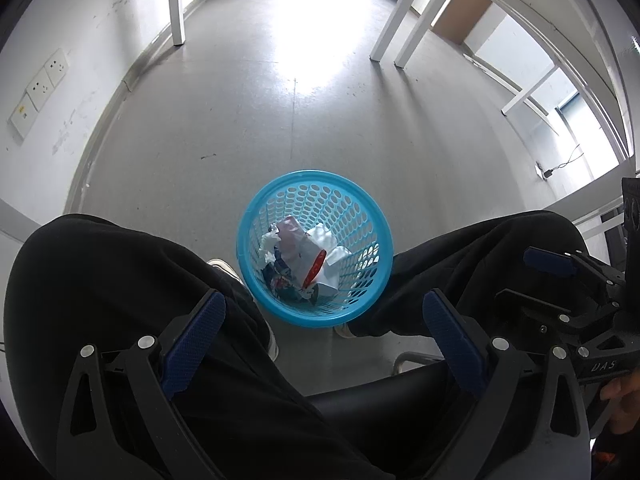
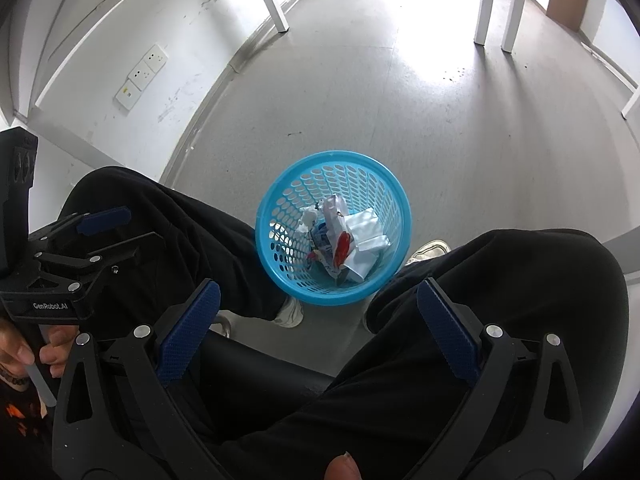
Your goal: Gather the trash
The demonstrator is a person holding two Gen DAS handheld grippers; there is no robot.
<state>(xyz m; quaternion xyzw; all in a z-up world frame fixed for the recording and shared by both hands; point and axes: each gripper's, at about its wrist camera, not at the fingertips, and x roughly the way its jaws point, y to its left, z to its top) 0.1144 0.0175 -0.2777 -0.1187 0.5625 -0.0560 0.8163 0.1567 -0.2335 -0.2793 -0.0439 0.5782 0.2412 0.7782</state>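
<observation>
**Both grippers wide apart over a blue bin of trash**

The left gripper point(image 1: 324, 336) hangs above the seated person's lap with its two blue-padded fingers point(image 1: 196, 344) spread wide and nothing between them. Straight ahead of it, past the fingertips and between the person's knees, a blue mesh wastebasket point(image 1: 256, 216) stands upright on the grey floor point(image 1: 280, 120). Inside the wastebasket lies the trash point(image 1: 304, 256): crumpled white paper, a pale wrapper, a printed packet and a red piece, all resting low against the basket's near side.

The right gripper point(image 2: 318, 322) is held beside the left one, likewise over the lap, its blue pads point(image 2: 448, 332) set well apart and gripping nothing. From its view the wastebasket point(image 2: 276, 208) sits ahead and slightly right of centre, with the trash point(image 2: 348, 240) piled in the bottom. A white shoe point(image 2: 290, 312) touches or nearly touches the basket's near wall on the left, and another shoe point(image 2: 430, 250) shows just beside it on the right.

Each gripper appears at the edge of the other's view: the right gripper point(image 1: 524, 276) to the right of the left, the left gripper point(image 2: 120, 226) to the left of the right. Black trousers point(image 1: 120, 280) fill the space beneath both. White table legs point(image 1: 176, 4) stand far ahead on the floor, and wall sockets point(image 2: 142, 76) sit on the wall ahead to the left.
</observation>
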